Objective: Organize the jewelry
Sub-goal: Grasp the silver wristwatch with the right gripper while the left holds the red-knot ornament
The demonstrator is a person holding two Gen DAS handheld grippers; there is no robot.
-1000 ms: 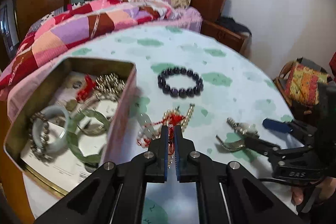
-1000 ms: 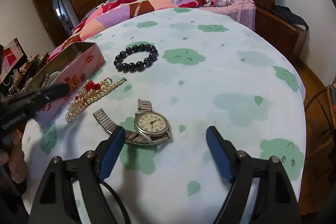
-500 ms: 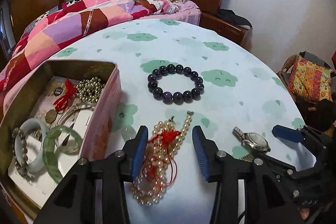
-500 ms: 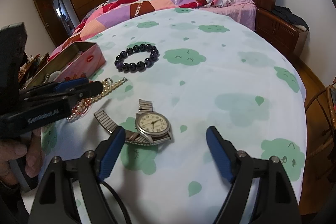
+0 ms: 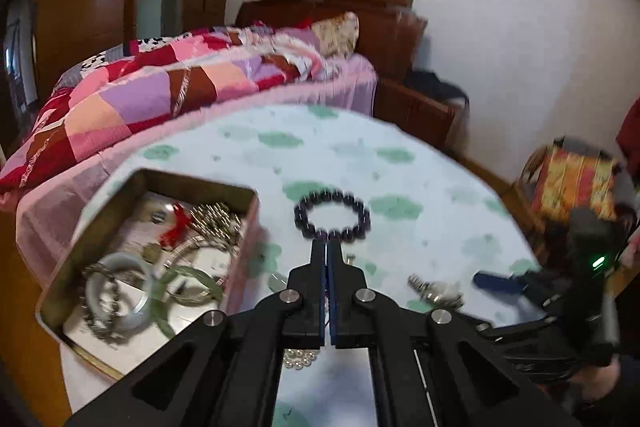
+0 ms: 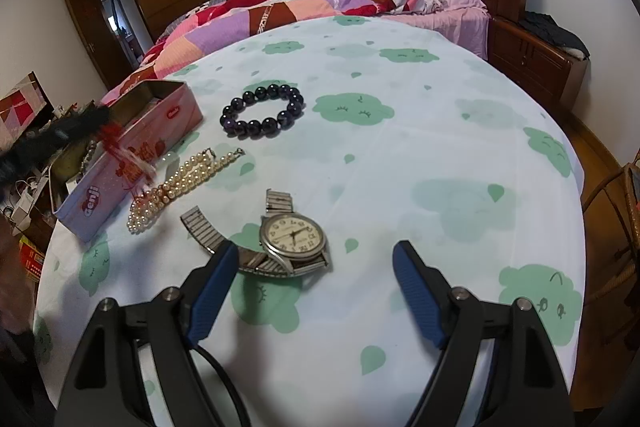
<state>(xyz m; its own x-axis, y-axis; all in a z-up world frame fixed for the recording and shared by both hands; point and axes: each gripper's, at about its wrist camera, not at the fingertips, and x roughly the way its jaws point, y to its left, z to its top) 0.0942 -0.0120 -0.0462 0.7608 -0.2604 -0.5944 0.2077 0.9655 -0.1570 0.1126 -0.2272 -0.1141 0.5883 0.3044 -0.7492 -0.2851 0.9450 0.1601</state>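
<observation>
Two grippers in play. Your left gripper (image 5: 327, 247) has its jaws pressed together; in the right wrist view it is a blurred dark shape at the left edge with a red tassel (image 6: 114, 143) at its tip, so it looks clamped on the tassel of the pearls (image 6: 180, 183). Most of the pearl strand lies on the table (image 6: 440, 155), just beside the tin (image 6: 120, 179). Your right gripper (image 6: 312, 267) has its jaws wide apart, holding nothing, with the watch (image 6: 292, 237) between and just ahead of its fingers. Bead bracelet (image 6: 262, 111) lies on the cloth beyond the pearls, apart from them. Tin is open and holds bangles (image 5: 120, 287) and chains.
</observation>
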